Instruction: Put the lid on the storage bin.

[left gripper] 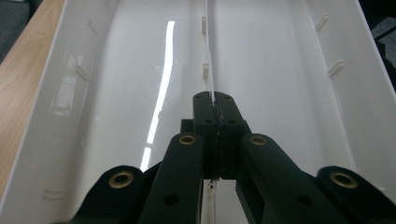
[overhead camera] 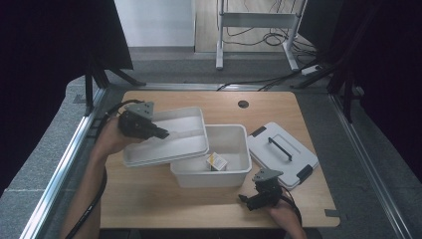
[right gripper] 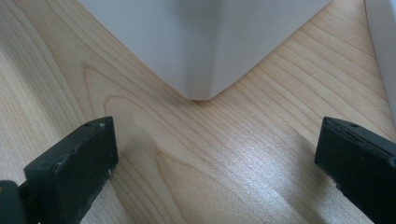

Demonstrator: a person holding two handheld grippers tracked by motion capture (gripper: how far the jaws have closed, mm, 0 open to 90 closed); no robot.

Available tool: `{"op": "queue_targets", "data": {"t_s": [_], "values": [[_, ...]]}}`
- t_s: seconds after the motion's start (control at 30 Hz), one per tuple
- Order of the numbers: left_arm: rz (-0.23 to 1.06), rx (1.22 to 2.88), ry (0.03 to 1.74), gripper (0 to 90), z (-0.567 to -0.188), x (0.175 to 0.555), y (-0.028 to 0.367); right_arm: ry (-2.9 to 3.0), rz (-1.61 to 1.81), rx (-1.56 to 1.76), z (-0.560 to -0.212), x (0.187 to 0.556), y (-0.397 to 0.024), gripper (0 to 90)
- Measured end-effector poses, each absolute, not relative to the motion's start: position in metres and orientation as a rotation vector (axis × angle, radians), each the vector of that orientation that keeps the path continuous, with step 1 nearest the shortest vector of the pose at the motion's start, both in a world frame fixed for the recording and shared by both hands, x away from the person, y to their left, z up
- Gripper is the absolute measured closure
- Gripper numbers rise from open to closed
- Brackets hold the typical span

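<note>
my left tongs (overhead camera: 161,133) clamped on centre divider of shallow white plastic tray (overhead camera: 189,149), held tilted over left rim of deep white plastic bin (overhead camera: 239,174) | my right tongs (overhead camera: 246,200) wide apart, holding nothing, parked near bin's near-right corner on wooden table (overhead camera: 149,199)

Tray (overhead camera: 184,142) overlaps the bin's (overhead camera: 234,167) left rim, lid (overhead camera: 282,154) right.

Reading nothing anywhere: no legible word, brand, number or sign. Noticing just one printed face, a white and yellow label with a dark mark on the small packet (overhead camera: 217,161) lying inside the white bin (overhead camera: 234,175), too small and blurred for making out any letters. Finding the white tray (overhead camera: 191,142), the lid (overhead camera: 293,154) and the wooden table (overhead camera: 149,199) carrying no markings at all.
</note>
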State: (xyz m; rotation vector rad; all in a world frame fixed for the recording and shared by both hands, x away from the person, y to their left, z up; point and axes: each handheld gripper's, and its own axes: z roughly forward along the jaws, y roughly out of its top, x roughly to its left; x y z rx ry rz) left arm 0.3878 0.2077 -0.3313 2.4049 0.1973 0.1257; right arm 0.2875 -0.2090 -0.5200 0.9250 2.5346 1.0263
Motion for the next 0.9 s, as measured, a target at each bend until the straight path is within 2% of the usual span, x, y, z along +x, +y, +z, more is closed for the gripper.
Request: {"op": "queue_targets", "data": {"t_s": [0.5,0.9], "values": [[0.078,2.418,0.069,89.2,-0.343,0.399,0.125,2.535,1.026,0.924,-0.52,0.287,-0.209,0.0],[0.041,2.434,0.018,89.2,-0.365,0.402,0.083,2.533,1.026,0.924,-0.52,0.287,-0.209,0.0]]}}
